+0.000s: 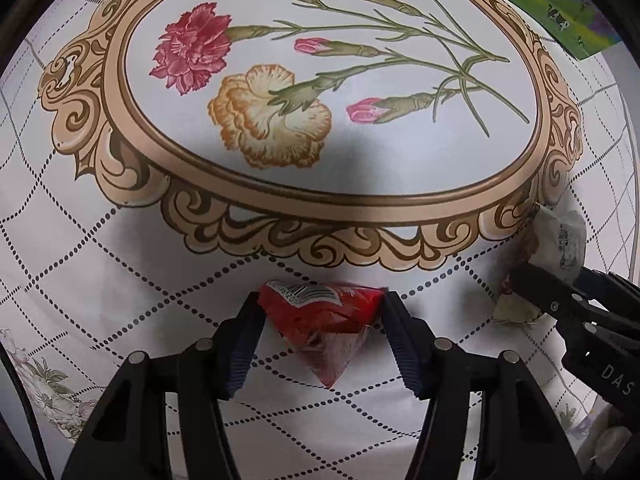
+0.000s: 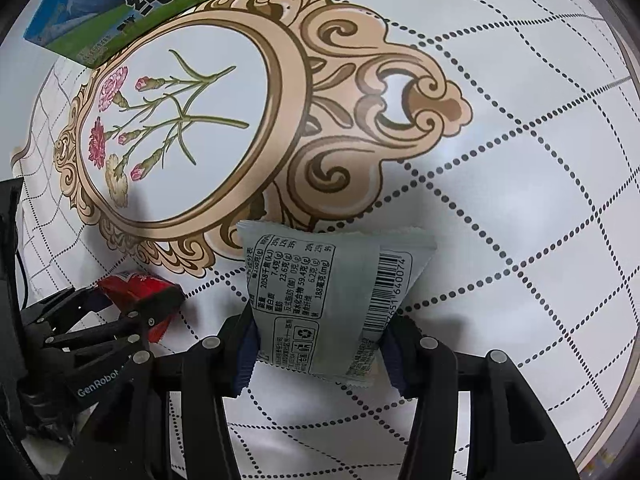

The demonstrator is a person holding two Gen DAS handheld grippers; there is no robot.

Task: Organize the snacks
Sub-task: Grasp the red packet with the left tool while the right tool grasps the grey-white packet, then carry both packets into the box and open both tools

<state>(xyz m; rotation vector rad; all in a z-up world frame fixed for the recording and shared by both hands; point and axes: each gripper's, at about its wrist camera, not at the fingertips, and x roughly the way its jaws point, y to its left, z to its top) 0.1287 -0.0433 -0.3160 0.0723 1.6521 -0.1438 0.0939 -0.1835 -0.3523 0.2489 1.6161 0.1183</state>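
A red snack packet [image 1: 320, 316] with a barcode lies on the patterned tablecloth [image 1: 120, 260], and my left gripper [image 1: 322, 304] is shut on it, one pad against each end. The same packet [image 2: 132, 284] shows at the lower left of the right wrist view, in the left gripper's fingers [image 2: 156, 304]. My right gripper [image 2: 320, 322] is shut on a pale grey-green snack packet [image 2: 332, 280], its printed back and barcode facing up. In the left wrist view that grey packet [image 1: 560, 240] sits at the right edge, held by the right gripper's black fingers [image 1: 536, 284].
A blue and green milk carton box [image 2: 120, 8] lies at the far side of the table, also seen as a green box corner [image 1: 560, 4]. The cloth bears a flower medallion [image 1: 320, 100]. The table's edge [image 2: 624, 320] curves along the right.
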